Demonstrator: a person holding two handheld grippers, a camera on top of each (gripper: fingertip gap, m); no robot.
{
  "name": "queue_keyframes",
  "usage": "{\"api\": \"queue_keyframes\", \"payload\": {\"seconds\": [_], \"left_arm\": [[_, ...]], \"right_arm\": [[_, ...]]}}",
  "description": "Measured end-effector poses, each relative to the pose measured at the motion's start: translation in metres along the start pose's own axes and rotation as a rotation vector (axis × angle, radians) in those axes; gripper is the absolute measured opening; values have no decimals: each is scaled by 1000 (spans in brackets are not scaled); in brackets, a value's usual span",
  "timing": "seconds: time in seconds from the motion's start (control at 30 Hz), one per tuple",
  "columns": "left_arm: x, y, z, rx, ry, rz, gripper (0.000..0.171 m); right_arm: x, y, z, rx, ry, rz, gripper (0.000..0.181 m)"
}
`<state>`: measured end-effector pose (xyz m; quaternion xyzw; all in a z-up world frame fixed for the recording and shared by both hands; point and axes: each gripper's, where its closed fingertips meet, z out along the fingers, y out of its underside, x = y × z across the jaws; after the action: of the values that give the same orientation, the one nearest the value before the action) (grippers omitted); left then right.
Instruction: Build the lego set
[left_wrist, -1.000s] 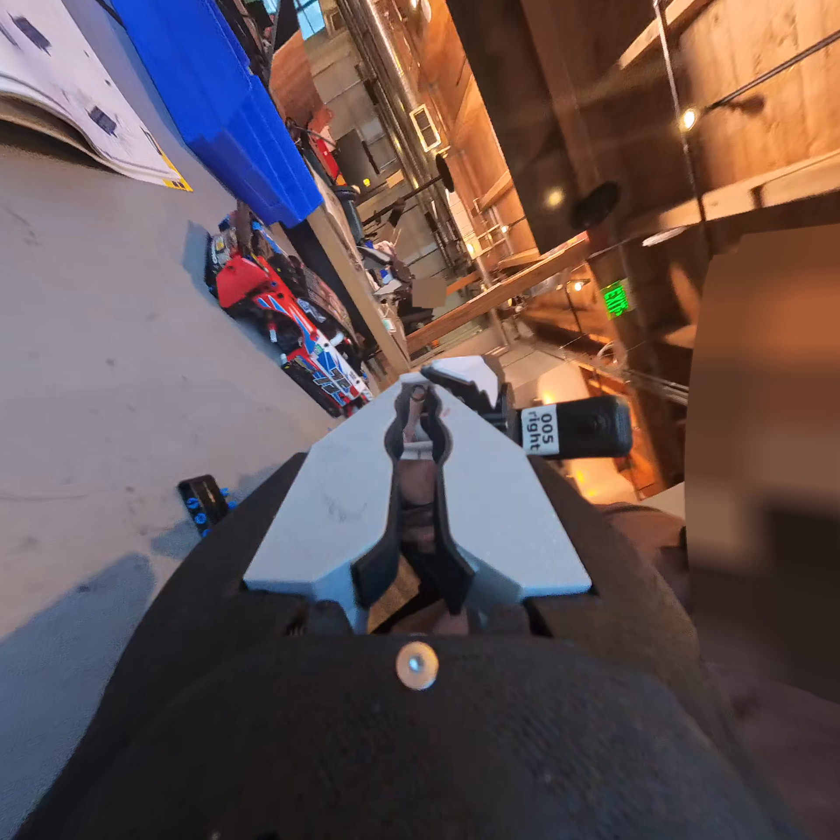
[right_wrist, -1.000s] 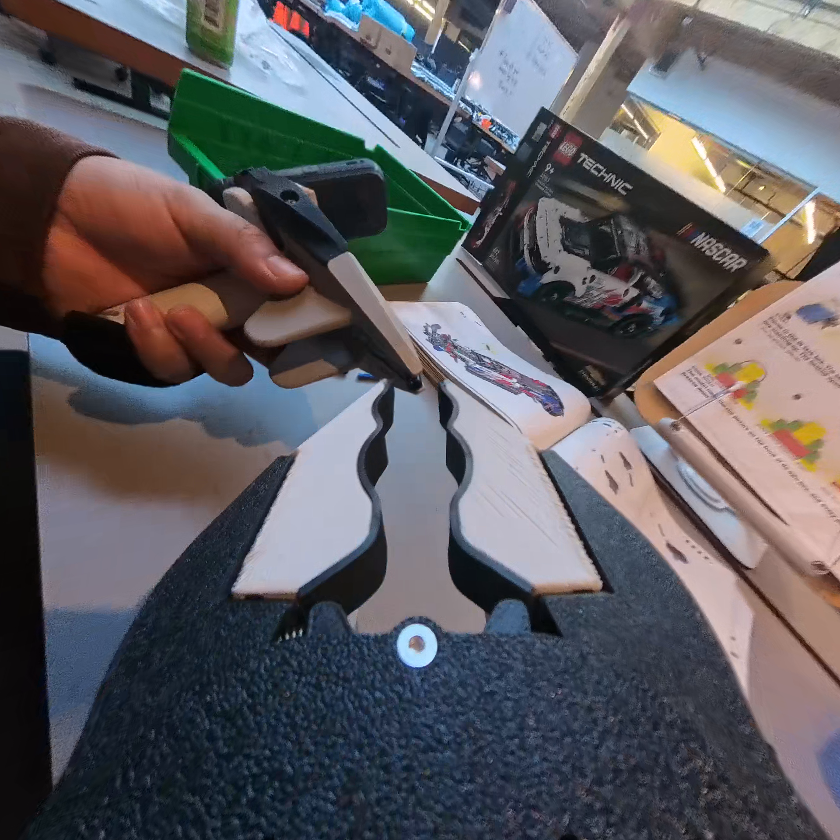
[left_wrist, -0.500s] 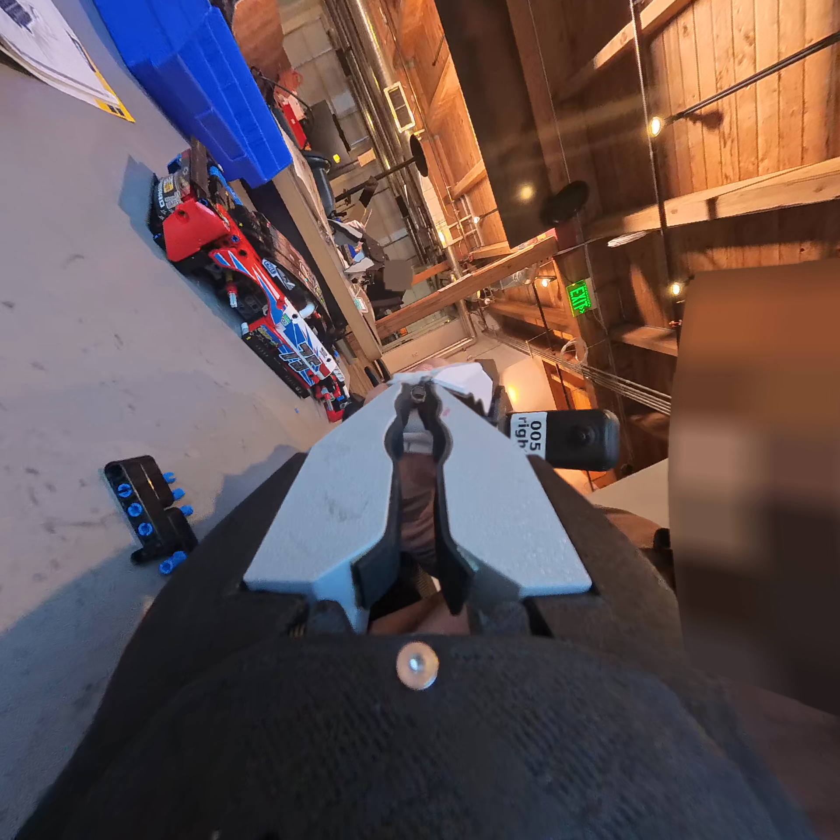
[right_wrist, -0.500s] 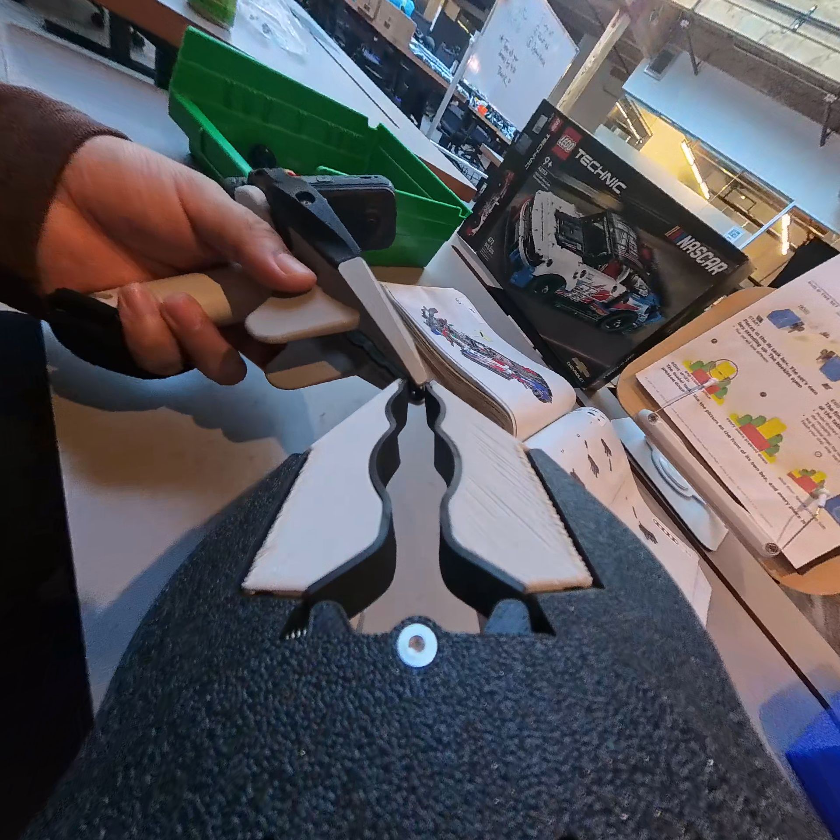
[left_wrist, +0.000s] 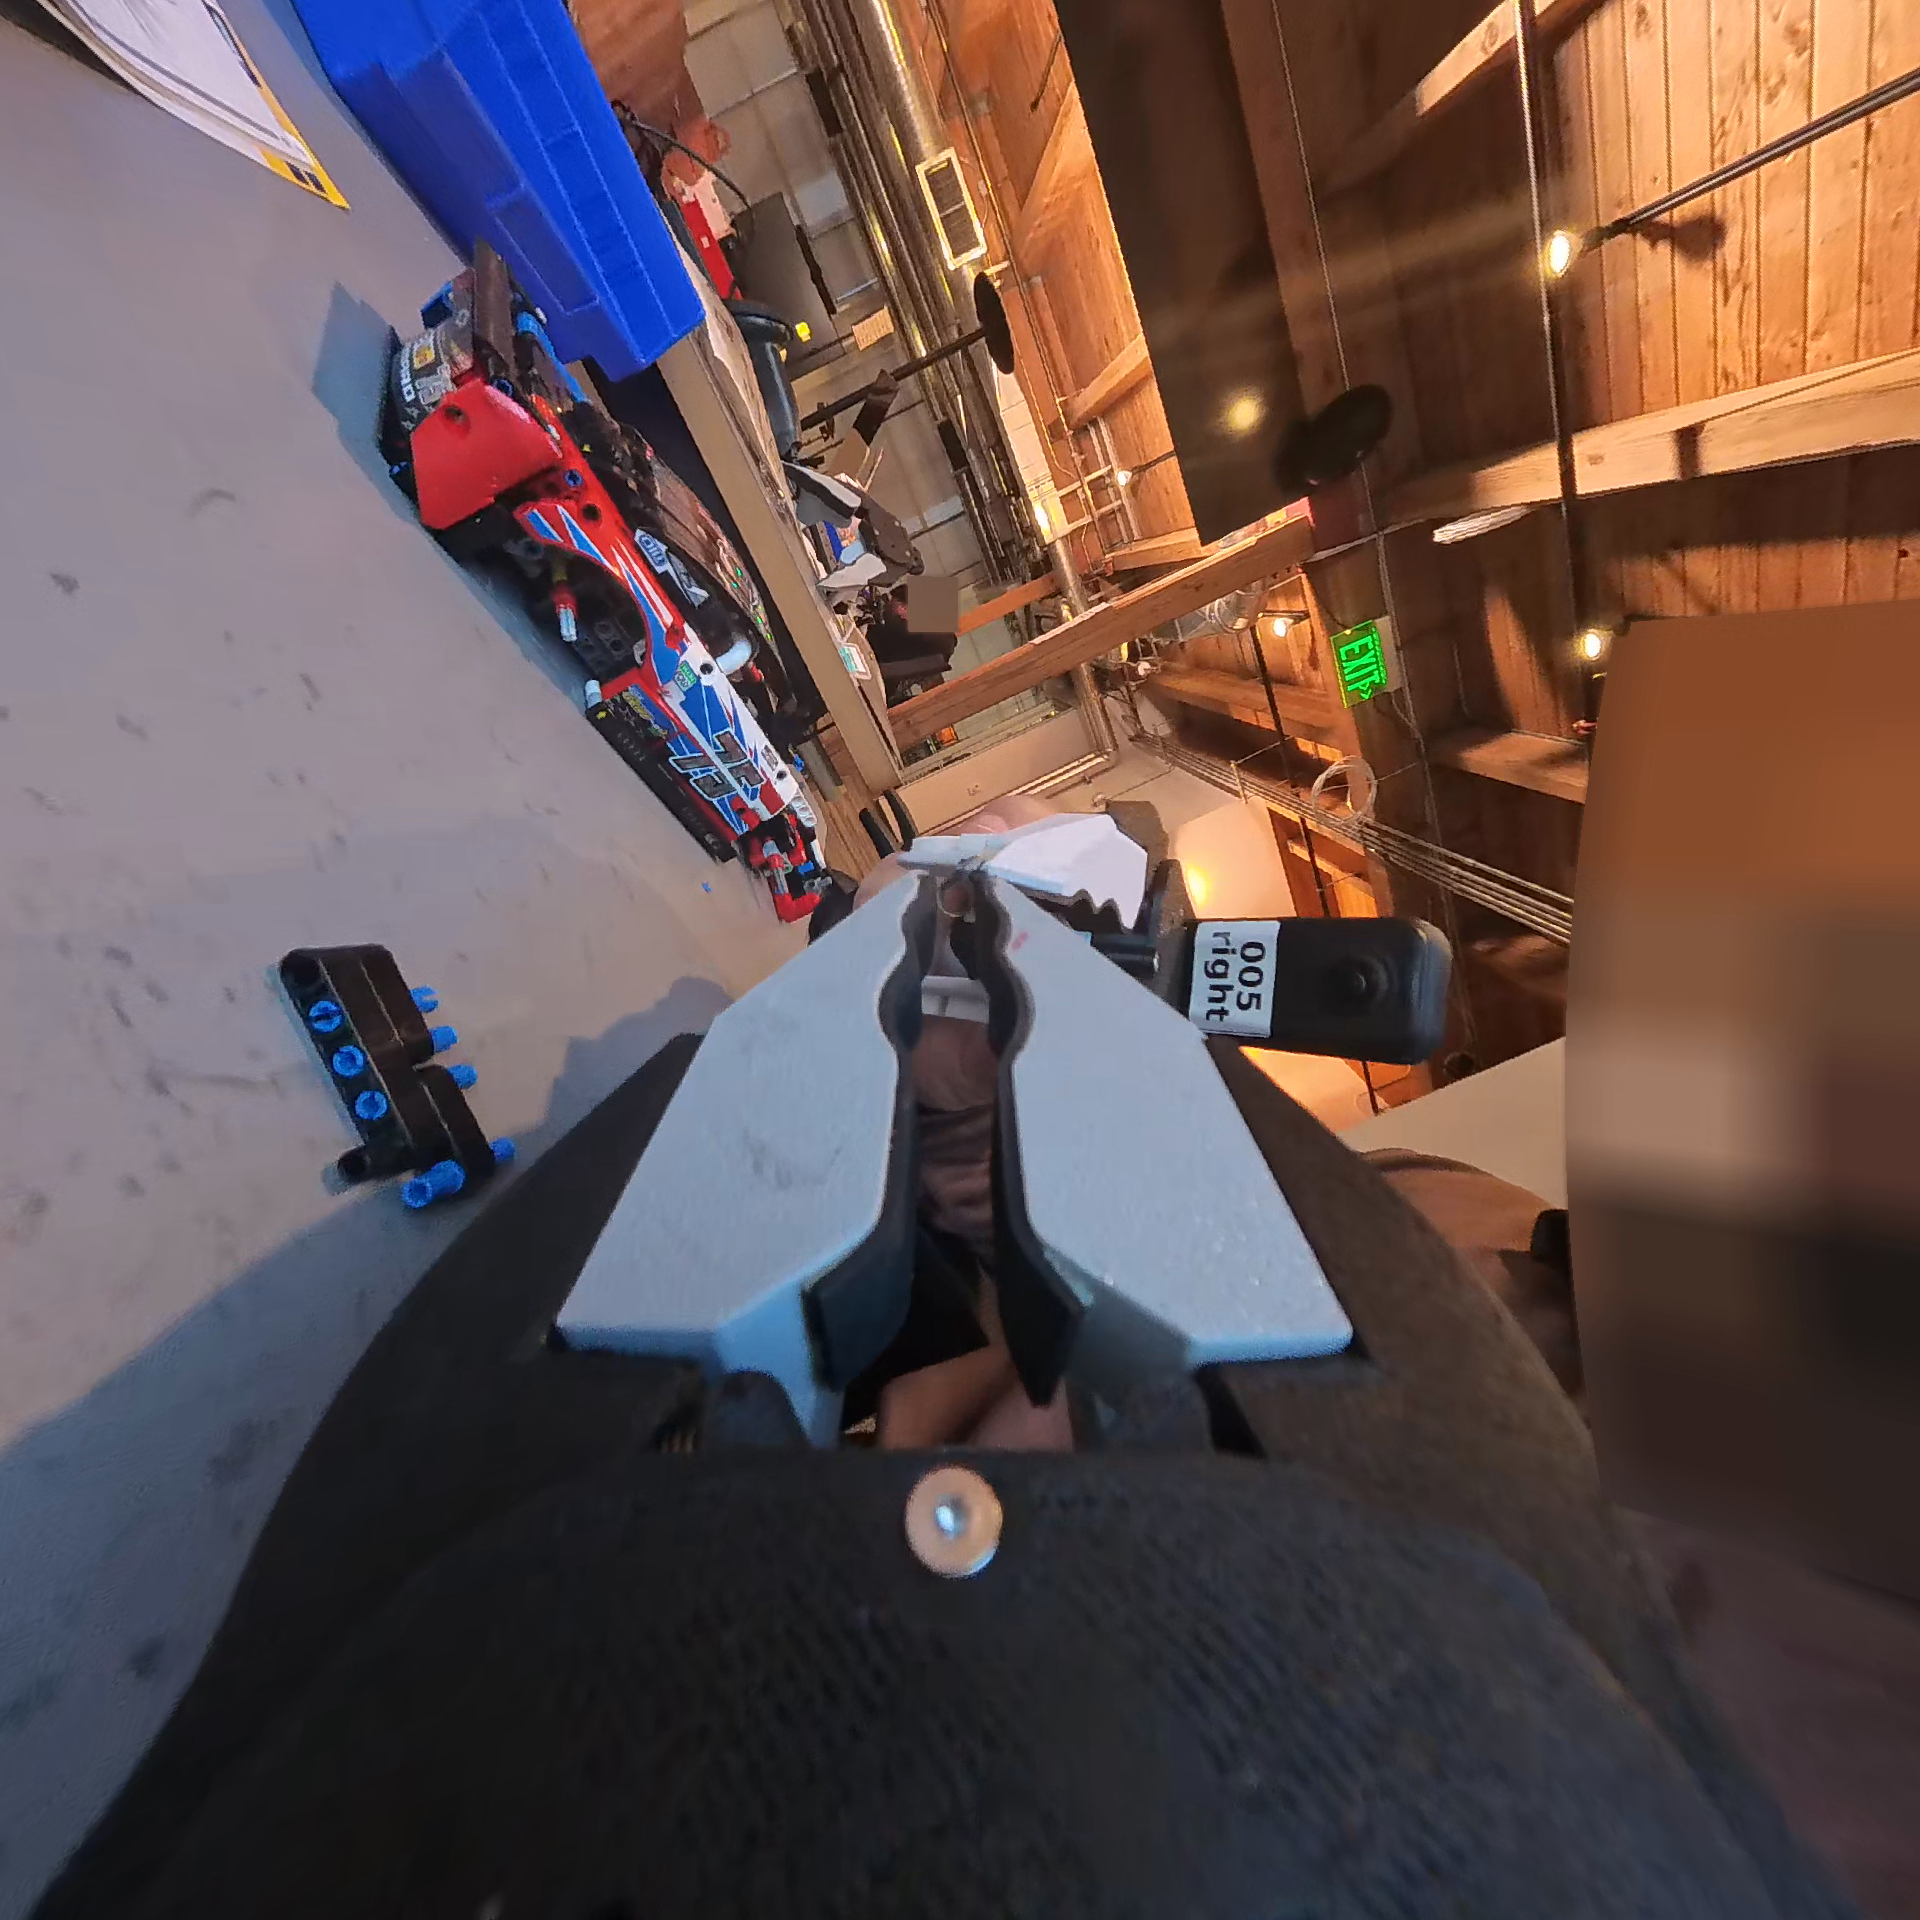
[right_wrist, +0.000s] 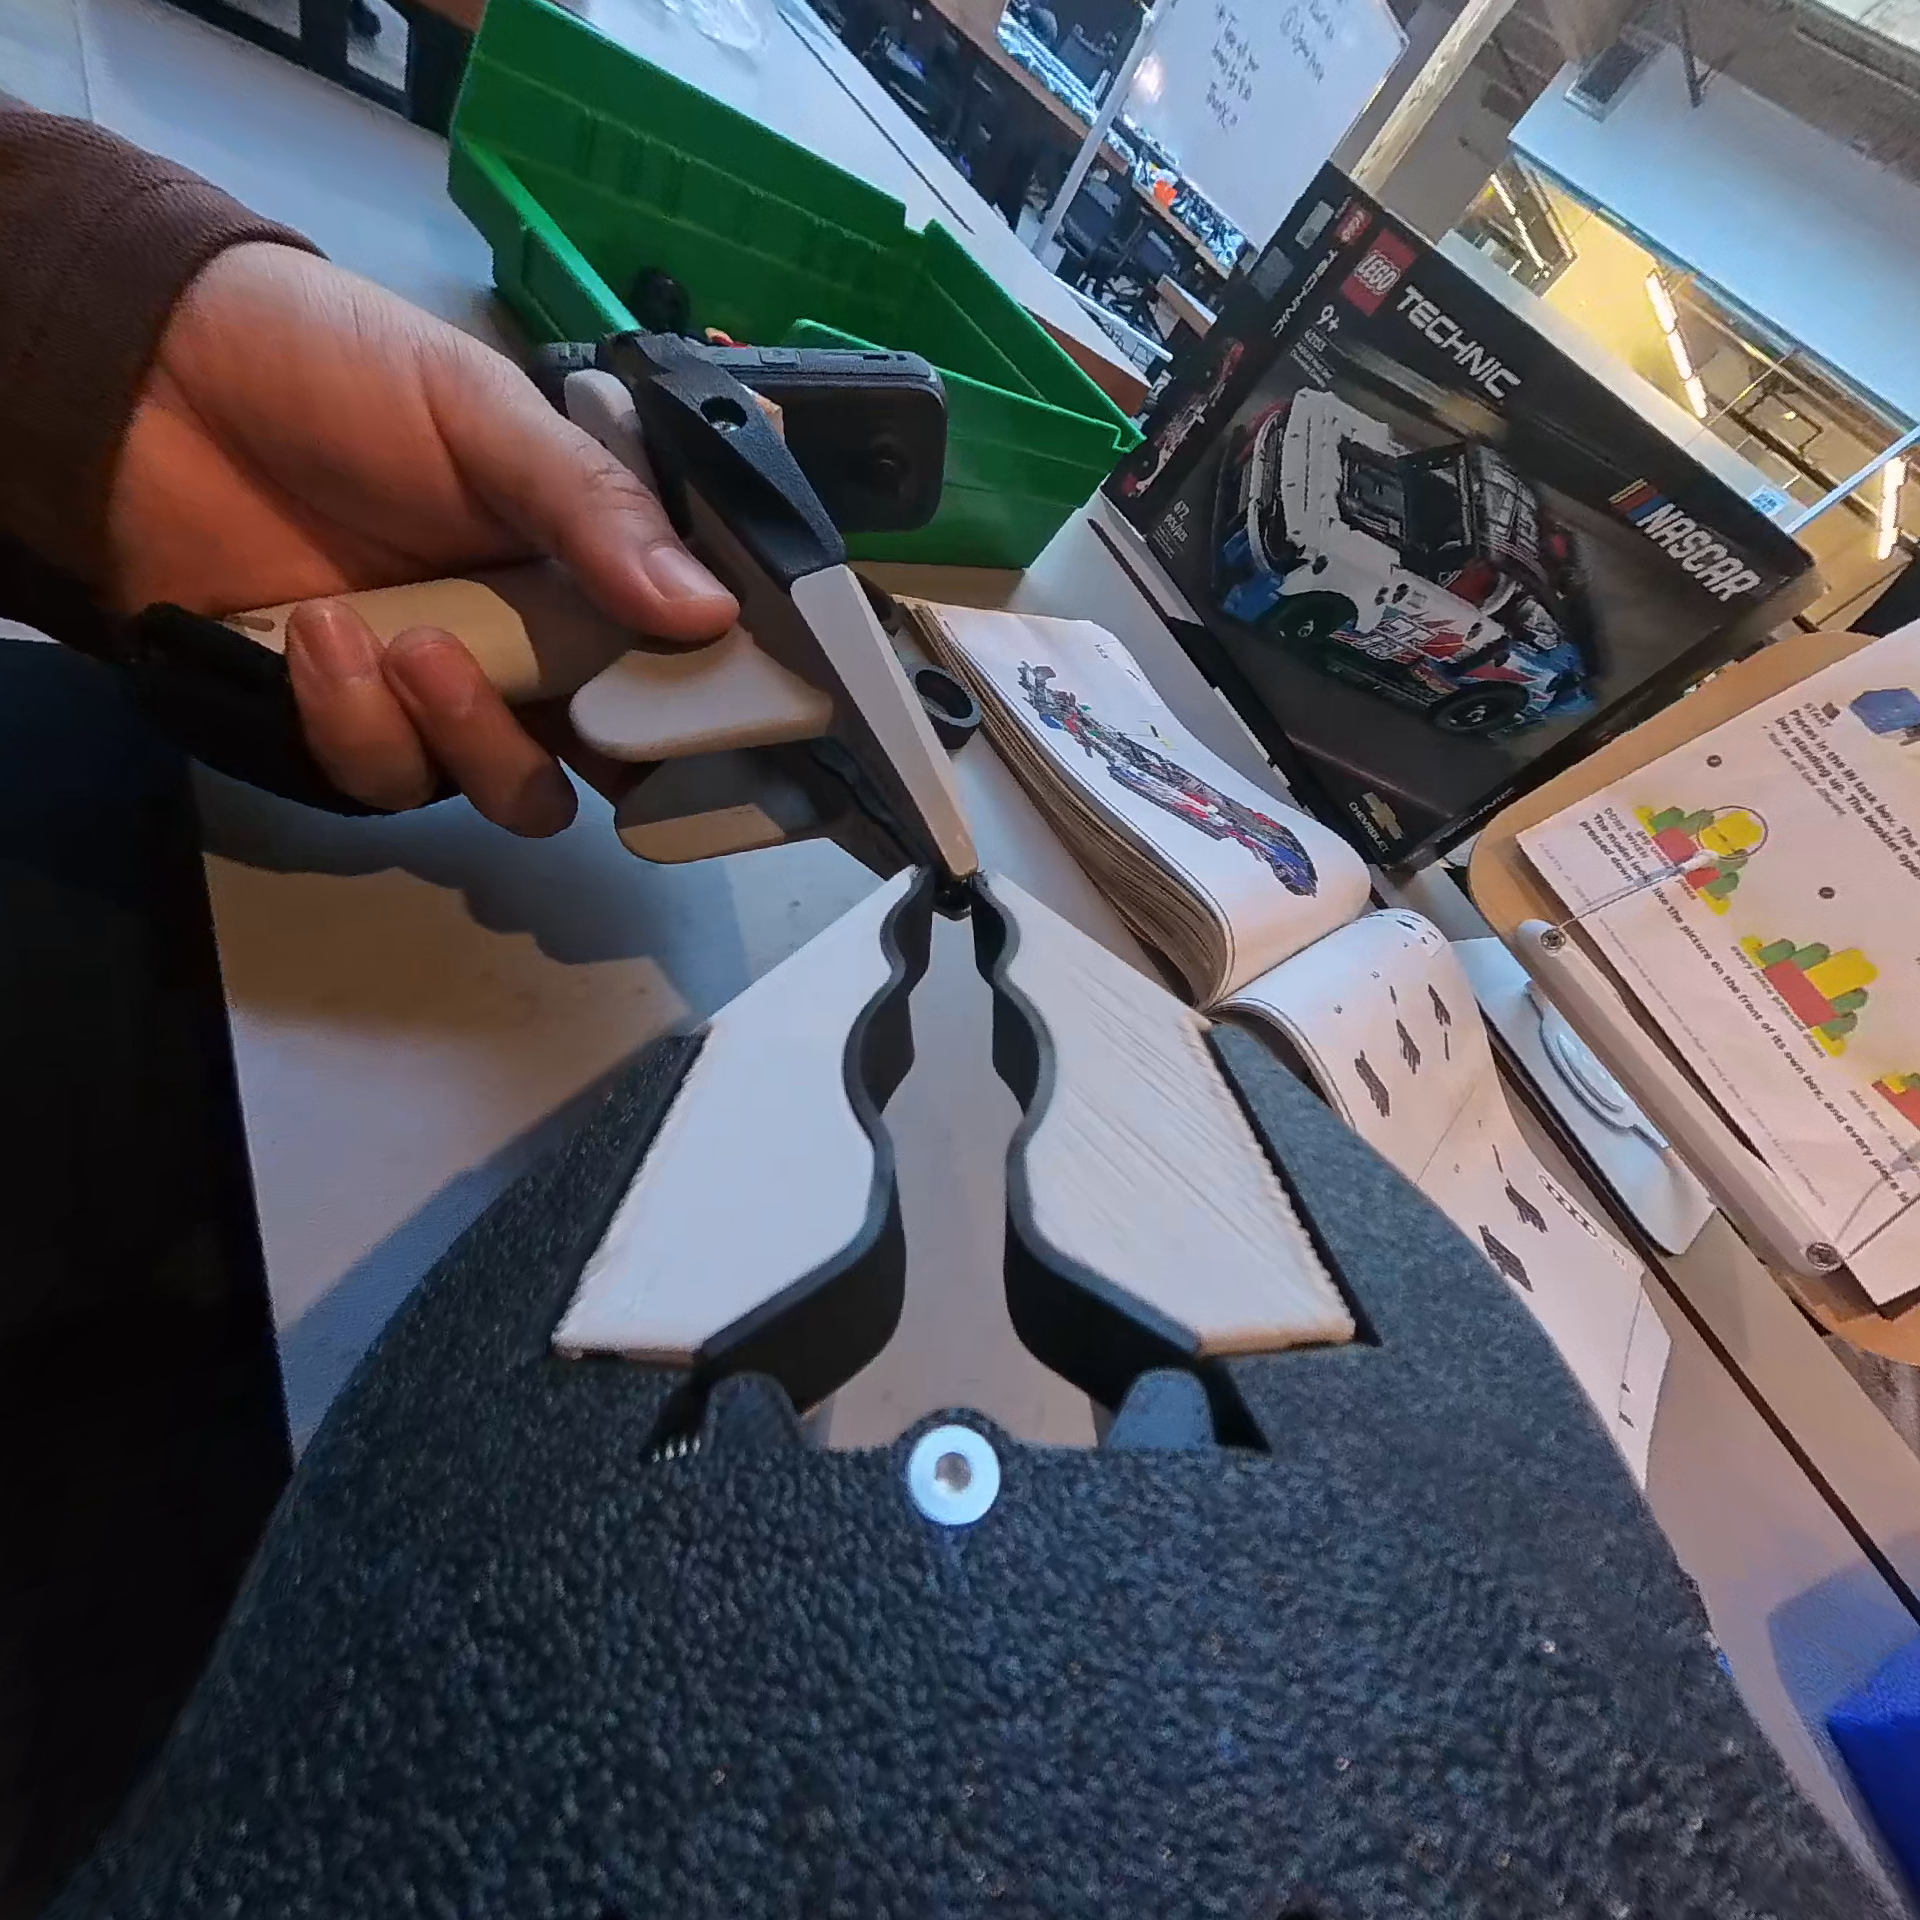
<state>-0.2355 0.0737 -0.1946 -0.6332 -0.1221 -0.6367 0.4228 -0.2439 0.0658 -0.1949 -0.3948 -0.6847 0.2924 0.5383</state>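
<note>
1. While the two claws meet tip to tip up in the air, the left claw (left_wrist: 961, 902) is almost closed and pinches a tiny piece (left_wrist: 954, 894) at its very tip.
2. The right claw (right_wrist: 951, 902) is also squeezed narrow, and its tips close on the same small dark piece (right_wrist: 951, 900). I think the piece is being passed from one claw to the other, or two small bits are being pushed together.
3. A lot looks done already. The red, white and blue lego car (left_wrist: 613, 613) lies on the grey worktop (left_wrist: 208, 665), and its body looks mostly built.
4. Some work is left, I think. A black block with blue pegs (left_wrist: 387, 1070) sits alone on the worktop, well apart from the car, and is not joined on yet.
5. The open instruction book (right_wrist: 1132, 800) lies near the set's box (right_wrist: 1455, 520), and a green bin (right_wrist: 748, 239) stands behind the hand (right_wrist: 364, 540) that holds the left claw.
6. Hard to see: the tiny piece is too small to tell its shape or kind. The car's far side is hidden. A blue bin (left_wrist: 520, 145) is cut off at the top. I cannot tell what is inside either bin. A blurry patch covers the right side of the left wrist view.
</note>
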Motion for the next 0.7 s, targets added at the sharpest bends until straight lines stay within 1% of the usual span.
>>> {"api": "queue_keyframes", "payload": {"seconds": [0.33,0.4,0.47,0.5,0.53,0.57,0.63,0.67,0.7], "left_arm": [[1,2,0,2,17,-14,4],[-1,2,1,-1,3,1,4],[-2,4,1,-52,-26,33,5],[-2,3,0,-108,-40,70,11],[-2,0,-5,-166,-79,157,19],[-11,-5,-13,-226,-184,302,24],[-33,-14,-32,-370,-433,655,30],[-43,-12,-38,-469,-508,801,29],[-51,-3,-41,-585,-537,904,28]], "right_arm": [[-3,3,0,-3,-6,3,7],[-2,4,0,-14,-7,7,7],[-2,7,0,-21,-27,38,7],[-1,11,-1,-32,-35,69,7],[0,16,-1,-49,-50,107,6],[-2,24,-1,-77,-87,156,6],[-12,46,1,-164,-189,281,7],[-17,55,1,-198,-232,335,6],[-24,62,2,-225,-277,381,7]]}}
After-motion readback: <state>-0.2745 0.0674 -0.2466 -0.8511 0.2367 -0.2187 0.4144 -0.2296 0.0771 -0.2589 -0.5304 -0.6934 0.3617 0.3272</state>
